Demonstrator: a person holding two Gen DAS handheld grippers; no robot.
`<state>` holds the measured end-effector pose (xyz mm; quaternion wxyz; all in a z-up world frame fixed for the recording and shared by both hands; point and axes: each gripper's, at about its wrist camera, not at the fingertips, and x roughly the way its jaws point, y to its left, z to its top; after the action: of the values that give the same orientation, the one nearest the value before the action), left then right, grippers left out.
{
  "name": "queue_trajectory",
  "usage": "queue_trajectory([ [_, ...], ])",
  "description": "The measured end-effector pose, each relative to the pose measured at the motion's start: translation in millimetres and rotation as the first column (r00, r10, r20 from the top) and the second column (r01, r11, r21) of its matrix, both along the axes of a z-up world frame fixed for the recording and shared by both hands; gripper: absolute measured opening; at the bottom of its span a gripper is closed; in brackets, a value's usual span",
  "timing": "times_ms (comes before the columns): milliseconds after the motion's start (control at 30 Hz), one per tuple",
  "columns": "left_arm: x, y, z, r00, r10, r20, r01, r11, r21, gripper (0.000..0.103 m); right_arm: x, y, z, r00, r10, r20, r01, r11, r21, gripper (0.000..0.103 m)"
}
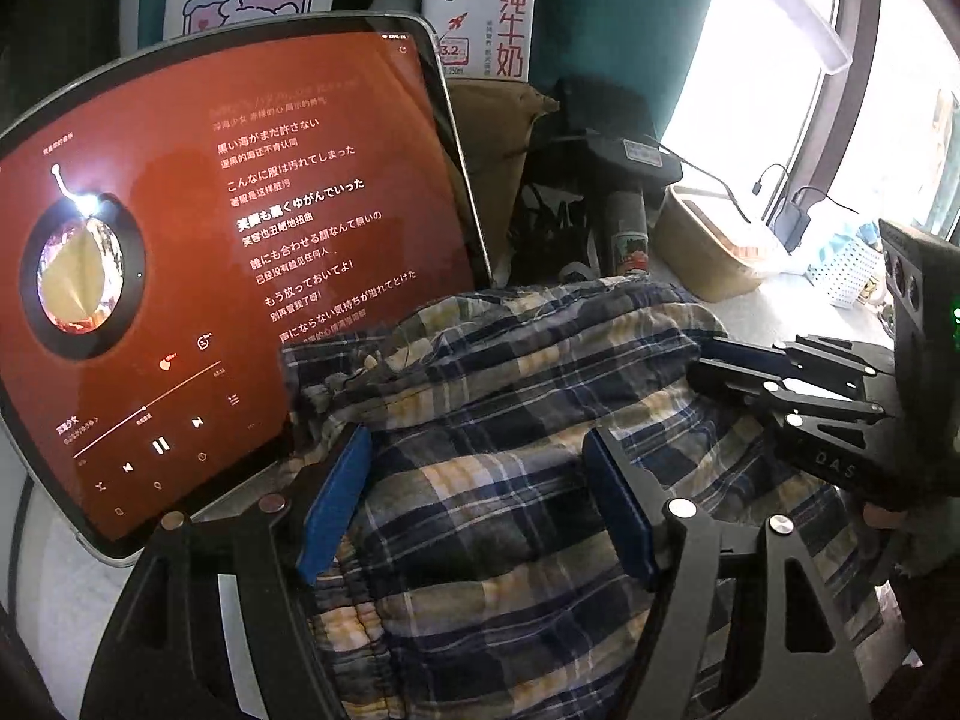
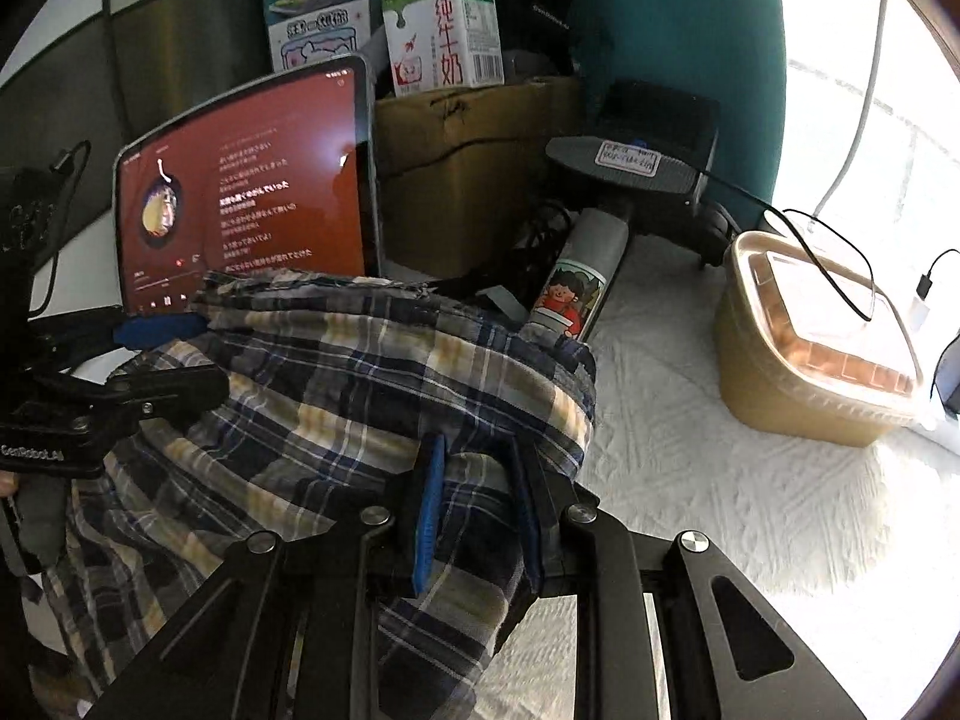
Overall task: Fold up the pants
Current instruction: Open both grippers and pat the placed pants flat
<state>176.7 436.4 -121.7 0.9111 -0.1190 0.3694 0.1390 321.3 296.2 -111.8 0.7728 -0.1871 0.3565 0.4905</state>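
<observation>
The plaid pants [image 1: 510,450] are a bunched heap of navy, tan and white check cloth on the white cover, also in the right wrist view [image 2: 336,396]. My left gripper [image 1: 480,492] has its blue pads wide apart, with a fold of the pants lying between them; it also shows at the left of the right wrist view [image 2: 174,354]. My right gripper [image 2: 480,504] has its pads close together, pinching the pants' right edge; it shows at the right of the left wrist view [image 1: 738,366].
A tablet [image 1: 228,276] with a red screen stands just behind the pants. Behind are a milk carton [image 2: 444,30], a cardboard box [image 2: 474,180], a printed bottle [image 2: 576,282] and black cables. A lidded food tub [image 2: 816,336] sits right, on the white textured cover [image 2: 690,480].
</observation>
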Motion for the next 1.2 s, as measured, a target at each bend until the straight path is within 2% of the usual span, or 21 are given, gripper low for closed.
queue_trajectory([
  [200,-5,0,6,1.000,-0.006,0.001,0.006,1.000,-0.005,0.073,5,6,-2,1.000,-0.013,-0.008,0.013,1.000,-0.009,0.022],
  [433,-46,-33,33,0.996,-0.043,0.076,0.040,0.998,0.039,0.073,-10,-18,19,1.000,-0.016,-0.004,0.016,0.999,0.045,0.022],
  [567,-56,-40,19,0.998,-0.039,0.047,0.037,0.998,0.041,0.073,-31,-30,26,0.999,0.032,0.021,-0.033,0.999,0.035,0.022],
  [633,-57,-35,5,1.000,-0.014,0.017,0.014,1.000,0.024,0.073,-37,-34,23,0.999,0.045,0.026,-0.045,0.999,0.021,0.022],
  [700,-58,-34,2,0.999,-0.020,0.026,0.019,1.000,0.019,0.073,-42,-36,15,0.998,0.052,0.031,-0.052,0.999,-0.004,0.022],
  [900,-52,-36,1,1.000,-0.018,0.013,0.018,0.999,0.035,0.073,-37,-48,-2,0.999,0.012,0.034,-0.011,0.999,-0.034,0.022],
  [1033,-64,-45,10,1.000,0.001,0.025,-0.002,0.999,0.047,0.073,-33,-58,4,0.998,-0.037,0.040,0.038,0.999,-0.023,0.042],
  [1200,-82,-63,20,0.998,0.000,0.061,-0.004,0.998,0.062,0.073,-38,-81,18,0.997,-0.062,0.048,0.063,0.998,-0.009,0.053],
])
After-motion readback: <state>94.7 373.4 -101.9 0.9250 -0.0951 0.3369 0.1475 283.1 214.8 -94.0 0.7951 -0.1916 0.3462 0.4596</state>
